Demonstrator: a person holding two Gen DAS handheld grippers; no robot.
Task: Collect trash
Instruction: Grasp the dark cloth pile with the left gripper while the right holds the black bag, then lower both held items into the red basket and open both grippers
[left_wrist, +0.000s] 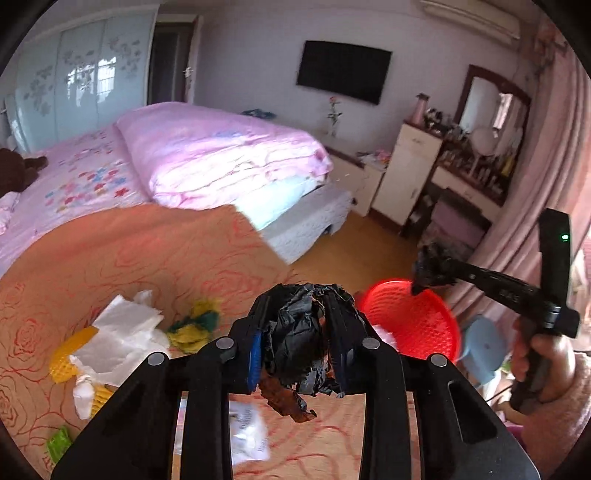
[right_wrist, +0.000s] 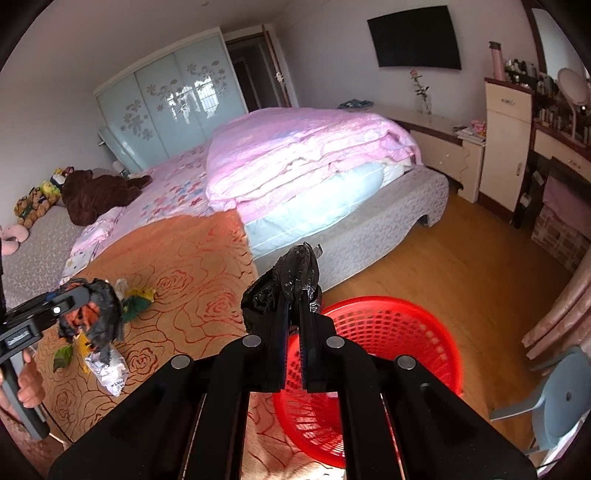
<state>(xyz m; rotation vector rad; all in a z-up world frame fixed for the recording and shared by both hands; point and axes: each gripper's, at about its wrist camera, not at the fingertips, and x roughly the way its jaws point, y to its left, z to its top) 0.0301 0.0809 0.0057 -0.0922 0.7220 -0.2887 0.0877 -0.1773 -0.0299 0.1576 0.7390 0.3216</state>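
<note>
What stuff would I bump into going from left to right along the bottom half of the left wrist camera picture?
Yellow mesh piece → white tissue paper → yellow-green scrap → black crumpled bag in the left gripper → red basket → blue stool → hand holding the other gripper.

The bed (right_wrist: 332, 206) is the landmark. A patterned cloth (right_wrist: 177, 266) covers its near end, and the trash lies on that cloth: crumpled tissues (left_wrist: 122, 332), a mesh fruit sleeve (left_wrist: 68, 354) and a printed wrapper (right_wrist: 107, 369). A folded duvet (right_wrist: 303, 155) lies on the bed behind the cloth. The basket (right_wrist: 388, 332) stands on the floor just beside the bed's near corner, a stool (right_wrist: 565, 391) beyond it. A plush bear (right_wrist: 96, 195) lies at the bed's far side.
</note>
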